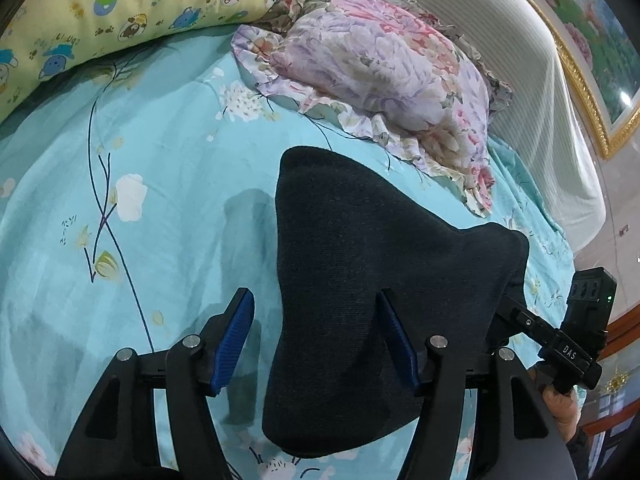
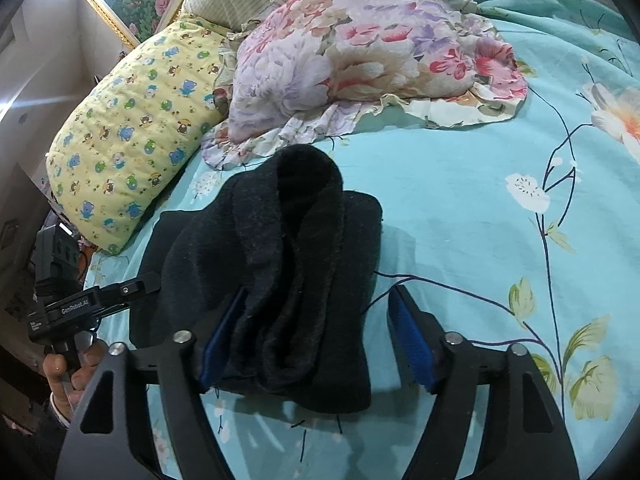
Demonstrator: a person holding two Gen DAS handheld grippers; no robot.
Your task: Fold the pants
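The dark pants [image 1: 360, 280] lie folded in a compact bundle on the turquoise flowered bedsheet [image 1: 160, 160]. My left gripper [image 1: 316, 332] is open, its blue pads on either side of the bundle's near left part, with cloth between the jaws. In the right wrist view the pants [image 2: 288, 272] show stacked folds. My right gripper [image 2: 316, 336] is open and straddles the bundle's near end; its left pad sits against the cloth. Each gripper shows in the other's view: the right gripper [image 1: 560, 340] and the left gripper [image 2: 80, 304].
A floral ruffled pillow [image 1: 392, 80] and a yellow bear-print pillow [image 1: 100, 20] lie at the head of the bed, just beyond the pants. A striped headboard cushion [image 1: 520, 60] and a gold-framed picture [image 1: 592, 60] stand behind. The sheet [image 2: 500, 220] stretches out to the right.
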